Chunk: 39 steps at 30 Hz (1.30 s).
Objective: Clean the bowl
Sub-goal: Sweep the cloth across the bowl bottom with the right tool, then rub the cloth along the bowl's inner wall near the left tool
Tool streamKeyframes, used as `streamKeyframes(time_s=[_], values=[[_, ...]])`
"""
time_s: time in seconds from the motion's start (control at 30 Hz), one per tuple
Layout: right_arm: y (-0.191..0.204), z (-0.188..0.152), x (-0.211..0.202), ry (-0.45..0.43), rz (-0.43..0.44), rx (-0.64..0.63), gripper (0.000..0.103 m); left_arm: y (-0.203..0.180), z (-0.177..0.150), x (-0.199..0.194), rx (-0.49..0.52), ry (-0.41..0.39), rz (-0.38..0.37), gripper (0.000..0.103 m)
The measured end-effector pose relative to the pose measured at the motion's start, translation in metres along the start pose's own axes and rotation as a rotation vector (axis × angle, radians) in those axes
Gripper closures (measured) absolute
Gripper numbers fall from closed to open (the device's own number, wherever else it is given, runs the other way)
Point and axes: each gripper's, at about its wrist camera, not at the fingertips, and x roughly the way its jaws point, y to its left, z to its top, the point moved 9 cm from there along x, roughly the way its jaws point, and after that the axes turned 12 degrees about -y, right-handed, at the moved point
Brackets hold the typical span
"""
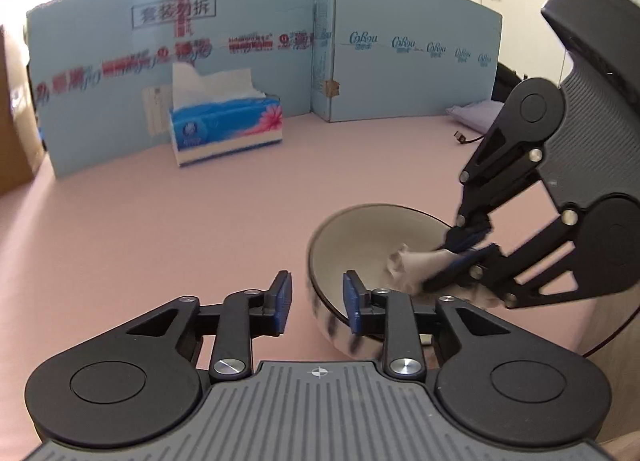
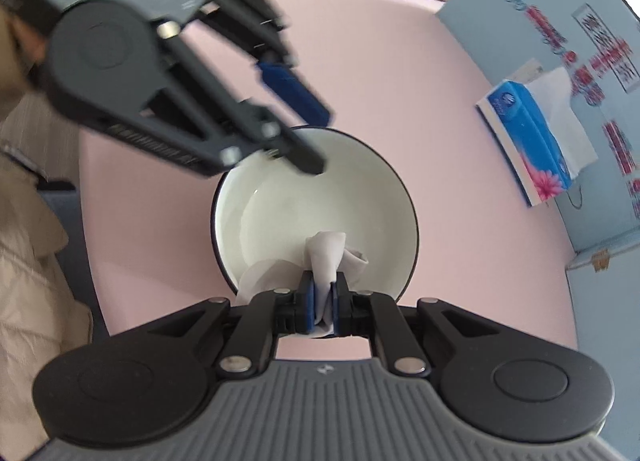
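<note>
Crumpled white tissue [image 2: 326,257] sits pinched between the blue pads of the right gripper [image 2: 323,307], whose jaws are closed tight on it, the wad resting against the inside near wall of the round white bowl with a dark rim [image 2: 280,205]. That bowl stands on the pink tabletop [image 2: 420,101]. The left gripper [image 1: 316,301] has its jaws apart and grips nothing; the bowl's rim passes between its two blue pads. A blue tissue box [image 2: 528,141] stands well apart, by the light blue cardboard screen [image 1: 400,73]
</note>
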Motion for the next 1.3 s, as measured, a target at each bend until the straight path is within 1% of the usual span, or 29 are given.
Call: streamKeyframes(time_s=[0.03, 0.13, 0.2, 0.3, 0.43, 0.53, 0.6, 0.63, 0.67, 0.73, 0.77, 0.83, 0.97, 1.07, 1.1, 1.17, 1.27, 1.3], values=[[0.0, 0.0, 0.0, -0.005, -0.003, 0.007, 0.094, -0.003, -0.002, -0.002, -0.017, 0.003, -0.005, 0.059], [0.008, 0.0, -0.002, -0.027, -0.011, 0.009, 0.094, -0.007, -0.005, -0.003, -0.006, 0.004, 0.027, 0.061], [0.012, 0.001, -0.005, -0.04, -0.014, 0.004, 0.094, -0.007, -0.005, 0.0, 0.027, 0.008, 0.046, 0.073], [0.021, 0.004, -0.012, -0.064, -0.004, -0.003, 0.093, -0.007, -0.002, 0.006, 0.095, 0.024, 0.053, 0.083], [0.025, 0.005, -0.014, -0.076, -0.002, -0.003, 0.093, -0.01, 0.002, 0.015, 0.151, 0.034, 0.028, 0.087], [0.024, 0.008, -0.016, -0.088, 0.016, 0.024, 0.093, -0.011, 0.006, 0.022, 0.165, 0.038, 0.0, 0.09], [0.021, 0.01, -0.015, -0.1, 0.066, 0.073, 0.093, -0.013, 0.007, 0.026, 0.182, 0.038, -0.011, 0.094], [0.019, 0.011, -0.015, -0.104, 0.094, 0.101, 0.093, -0.014, 0.007, 0.027, 0.191, 0.037, -0.02, 0.094], [0.014, 0.009, -0.013, -0.101, 0.153, 0.164, 0.093, -0.015, 0.007, 0.028, 0.195, 0.035, -0.026, 0.094], [0.005, 0.004, -0.009, -0.076, 0.218, 0.238, 0.093, -0.016, 0.006, 0.028, 0.2, 0.032, -0.032, 0.093], [-0.001, 0.0, -0.009, -0.058, 0.231, 0.246, 0.093, -0.016, 0.006, 0.029, 0.201, 0.03, -0.034, 0.093], [-0.004, -0.003, -0.009, -0.026, 0.205, 0.202, 0.093, -0.016, 0.005, 0.029, 0.206, 0.021, -0.038, 0.092], [-0.002, -0.005, -0.006, 0.073, 0.075, -0.027, 0.093, -0.017, 0.005, 0.029, 0.217, 0.012, -0.05, 0.091], [0.0, -0.01, -0.002, 0.114, -0.001, -0.162, 0.093, -0.018, 0.004, 0.028, 0.232, 0.007, -0.061, 0.091], [0.005, -0.009, -0.001, 0.123, -0.024, -0.235, 0.093, -0.018, 0.004, 0.028, 0.236, 0.005, -0.065, 0.091], [0.01, -0.008, -0.001, 0.125, -0.067, -0.327, 0.094, -0.017, 0.004, 0.029, 0.236, 0.005, -0.07, 0.091], [0.013, -0.008, 0.0, 0.122, -0.11, -0.416, 0.094, -0.018, 0.004, 0.029, 0.242, 0.002, -0.074, 0.091], [0.013, -0.007, 0.0, 0.119, -0.117, -0.428, 0.094, -0.018, 0.004, 0.029, 0.241, 0.002, -0.075, 0.091]])
